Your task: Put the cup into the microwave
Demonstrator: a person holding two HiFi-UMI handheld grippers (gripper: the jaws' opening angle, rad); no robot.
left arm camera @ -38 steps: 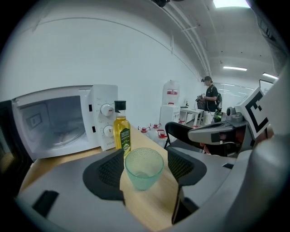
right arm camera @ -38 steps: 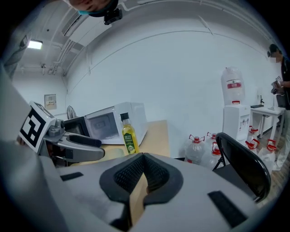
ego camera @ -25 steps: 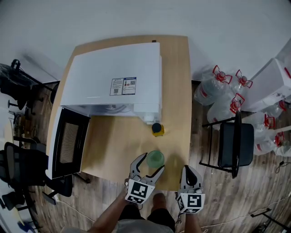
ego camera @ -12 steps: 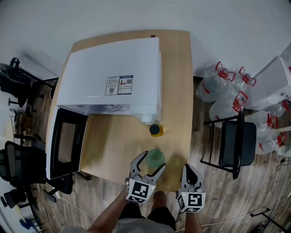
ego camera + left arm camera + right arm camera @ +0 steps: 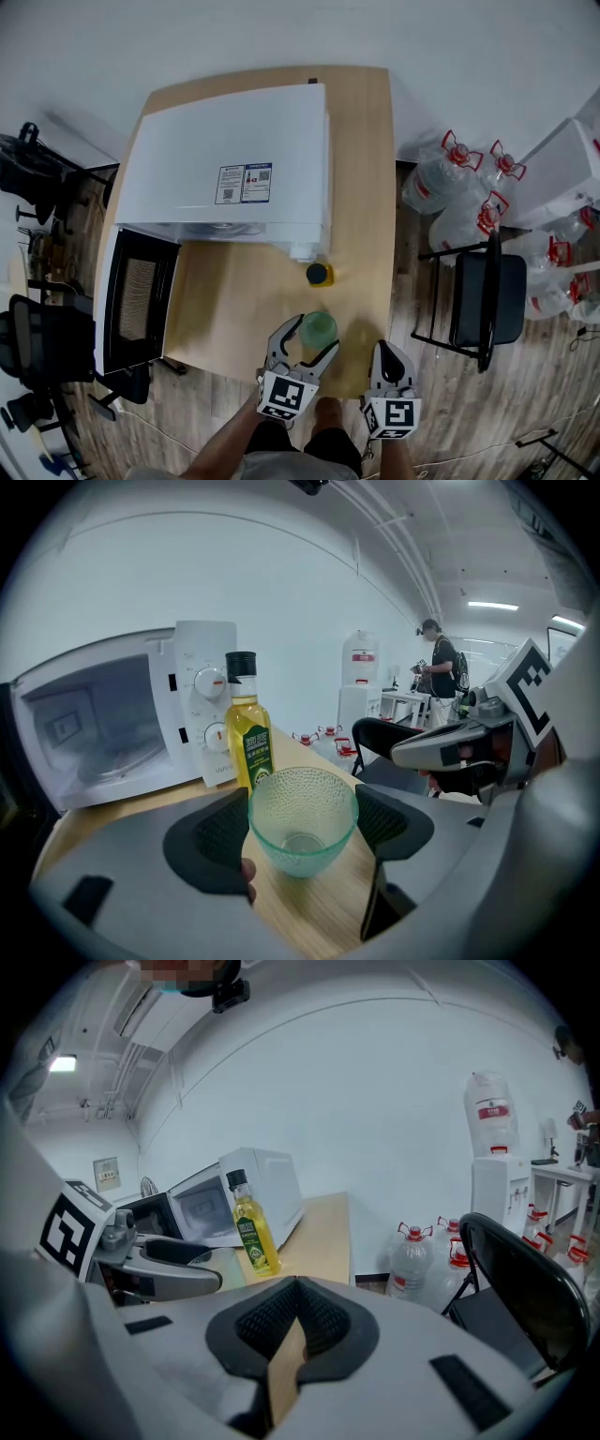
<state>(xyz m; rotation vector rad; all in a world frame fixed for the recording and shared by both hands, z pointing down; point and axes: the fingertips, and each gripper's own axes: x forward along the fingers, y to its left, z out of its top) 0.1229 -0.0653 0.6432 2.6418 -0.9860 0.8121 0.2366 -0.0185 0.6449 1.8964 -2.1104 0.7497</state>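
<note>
**Cup bracketed, not yet gripped**

The green glass cup stands on the desk near its front edge. The left tool has its jaws apart on either side of it, placed to clamp (no firm grip yet, I judge). The microwave has its door open to receive the cup. The right tool hovers beside, jaws together and empty.
</note>
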